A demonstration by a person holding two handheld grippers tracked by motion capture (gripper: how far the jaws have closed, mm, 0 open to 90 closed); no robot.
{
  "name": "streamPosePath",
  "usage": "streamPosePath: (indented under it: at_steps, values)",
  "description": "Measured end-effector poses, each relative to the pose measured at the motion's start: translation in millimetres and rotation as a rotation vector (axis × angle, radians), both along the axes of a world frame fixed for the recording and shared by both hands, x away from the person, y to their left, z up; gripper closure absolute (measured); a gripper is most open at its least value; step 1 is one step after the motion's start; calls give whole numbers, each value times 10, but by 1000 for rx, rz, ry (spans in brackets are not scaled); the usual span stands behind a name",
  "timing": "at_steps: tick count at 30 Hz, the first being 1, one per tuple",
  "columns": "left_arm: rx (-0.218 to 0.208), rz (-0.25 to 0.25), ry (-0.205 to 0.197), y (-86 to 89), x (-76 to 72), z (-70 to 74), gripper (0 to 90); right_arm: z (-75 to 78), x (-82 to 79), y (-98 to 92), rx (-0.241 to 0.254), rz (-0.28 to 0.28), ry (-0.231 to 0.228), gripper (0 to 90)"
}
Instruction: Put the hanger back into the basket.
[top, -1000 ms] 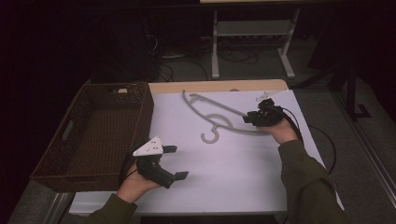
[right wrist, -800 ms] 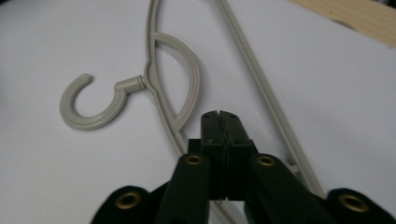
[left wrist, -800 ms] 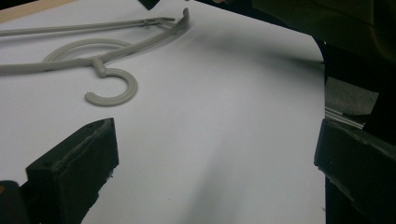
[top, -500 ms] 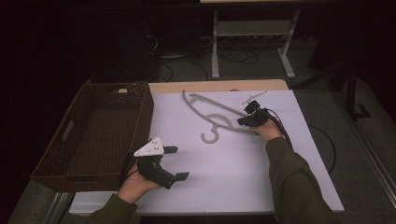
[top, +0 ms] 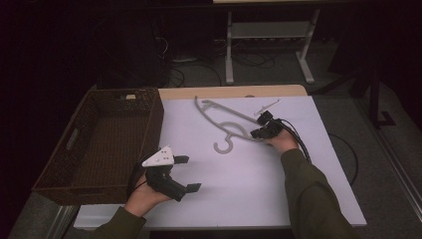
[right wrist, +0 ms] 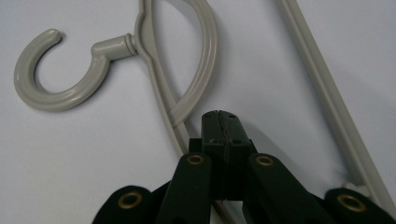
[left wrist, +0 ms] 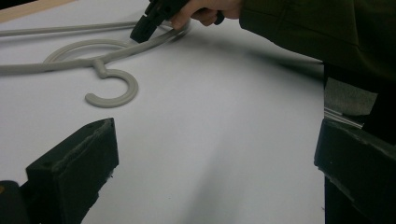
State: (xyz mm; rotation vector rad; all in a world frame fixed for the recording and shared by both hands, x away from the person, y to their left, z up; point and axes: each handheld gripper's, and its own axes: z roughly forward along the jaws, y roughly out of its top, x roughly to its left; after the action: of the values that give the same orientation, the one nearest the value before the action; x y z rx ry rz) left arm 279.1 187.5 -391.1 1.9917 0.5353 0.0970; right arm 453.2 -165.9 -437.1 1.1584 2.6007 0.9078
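Observation:
A grey plastic hanger (top: 222, 115) lies flat on the white table top, its hook (top: 222, 145) pointing toward the near side. My right gripper (top: 256, 133) is shut, pads pressed together, with its tips down on the hanger's arm just right of the hook (right wrist: 58, 95). The arm (right wrist: 177, 126) runs under the jaws, and nothing shows between the pads. From the left gripper view, that gripper's tip (left wrist: 139, 36) touches the hanger (left wrist: 112, 93). My left gripper (top: 189, 173) is open near the front left, holding nothing, well short of the hanger.
A brown wicker basket (top: 154, 124) stands along the table's left side, close to the left hand. The right sleeve (top: 318, 199) lies across the front right of the white top (top: 239, 189). A metal stand (top: 268, 35) and cables are on the floor behind.
The right hand has moved left and down, bringing its gripper onto the hanger's arm beside the hook. The left hand and the hanger have stayed put.

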Motion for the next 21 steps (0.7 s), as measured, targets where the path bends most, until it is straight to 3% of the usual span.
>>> streamPosePath:
  at_steps: [12,21]
  values:
    - [6,-3,-3,8,3,-4,0,6,-238,13,-20,107,5,896]
    - [4,-3,-2,1,-1,-5,0,30,-557,56,-45,196,26,897]
